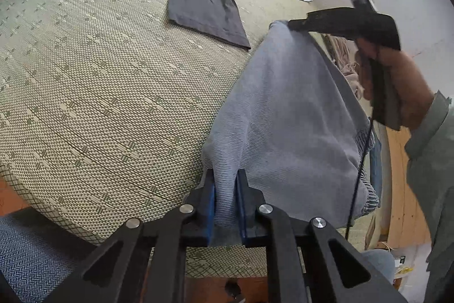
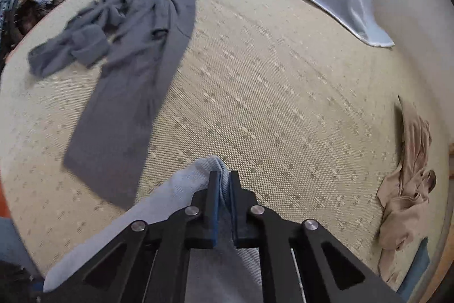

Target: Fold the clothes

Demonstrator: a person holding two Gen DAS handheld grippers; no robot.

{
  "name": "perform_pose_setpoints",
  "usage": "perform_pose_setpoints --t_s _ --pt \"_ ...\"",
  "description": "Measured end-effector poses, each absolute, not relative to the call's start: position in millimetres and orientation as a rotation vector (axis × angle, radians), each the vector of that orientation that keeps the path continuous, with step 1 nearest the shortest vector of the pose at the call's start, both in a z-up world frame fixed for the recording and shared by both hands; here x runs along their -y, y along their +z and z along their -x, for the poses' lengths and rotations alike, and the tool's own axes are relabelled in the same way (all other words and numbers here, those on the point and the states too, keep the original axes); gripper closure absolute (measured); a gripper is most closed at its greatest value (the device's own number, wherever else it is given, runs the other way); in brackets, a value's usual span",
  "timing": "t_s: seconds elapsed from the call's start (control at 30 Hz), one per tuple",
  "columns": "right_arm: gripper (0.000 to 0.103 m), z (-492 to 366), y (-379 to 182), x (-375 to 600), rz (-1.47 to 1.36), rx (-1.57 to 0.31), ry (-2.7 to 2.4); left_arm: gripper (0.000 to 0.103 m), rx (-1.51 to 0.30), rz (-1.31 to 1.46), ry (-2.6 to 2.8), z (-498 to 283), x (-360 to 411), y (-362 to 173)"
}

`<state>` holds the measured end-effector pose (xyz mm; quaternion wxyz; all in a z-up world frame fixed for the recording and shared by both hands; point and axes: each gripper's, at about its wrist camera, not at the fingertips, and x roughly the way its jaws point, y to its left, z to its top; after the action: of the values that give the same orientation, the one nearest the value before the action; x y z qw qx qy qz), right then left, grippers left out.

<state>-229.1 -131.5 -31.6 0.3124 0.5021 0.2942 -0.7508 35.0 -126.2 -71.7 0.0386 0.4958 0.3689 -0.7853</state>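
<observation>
While pinched at two corners — light blue garment (image 1: 283, 110) between left claw (image 1: 225, 189) and right claw (image 2: 224, 189), both clamped tight.

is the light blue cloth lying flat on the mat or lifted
Lifted: the light blue cloth hangs stretched between the left gripper and right gripper.

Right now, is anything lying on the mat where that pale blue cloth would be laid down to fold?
Nothing visible: the woven mat is bare ahead of the pale blue cloth. Dark grey trousers lie left, beige garment right.
</observation>
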Motion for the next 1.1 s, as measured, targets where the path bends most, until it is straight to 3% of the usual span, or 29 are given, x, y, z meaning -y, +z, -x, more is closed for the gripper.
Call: perform_pose_setpoints --t_s 0.17,0.23,0.27,0.33,0.37,0.53,0.7,0.83,1.1 --pt "0.090 231 -17 116 -1.314 -0.596 -2.037 0.074 -1.242 -1.497 -2.353 -40 131 -78" --pt "0.084 223 3 98 -1.266 -0.502 -2.064 0.061 -1.256 -1.479 -2.343 -44 130 -78" --pt "0.074 218 13 88 -1.237 -0.452 -2.077 0.055 -1.253 -1.464 -2.340 -45 130 -75" --pt "0.052 202 30 57 -1.178 -0.333 -2.095 0.025 -1.279 -1.407 -2.349 -46 132 -69" --pt "0.047 192 34 41 -1.167 -0.285 -2.105 0.021 -1.311 -1.365 -2.370 -47 132 -65" --pt "0.046 142 22 -40 -1.234 -0.139 -2.158 0.020 -1.283 -1.269 -2.483 -42 141 -50" --pt "0.046 97 -24 -101 -1.373 -0.117 -2.156 0.020 -1.242 -1.441 -2.408 -34 163 -75" --pt "0.052 84 -41 -144 -1.380 0.021 -2.144 0.020 -1.369 -1.445 -2.307 -40 178 -93" --pt "0.048 63 -11 -160 -1.256 0.079 -2.255 0.020 -1.650 -1.389 -2.200 -63 188 -103"
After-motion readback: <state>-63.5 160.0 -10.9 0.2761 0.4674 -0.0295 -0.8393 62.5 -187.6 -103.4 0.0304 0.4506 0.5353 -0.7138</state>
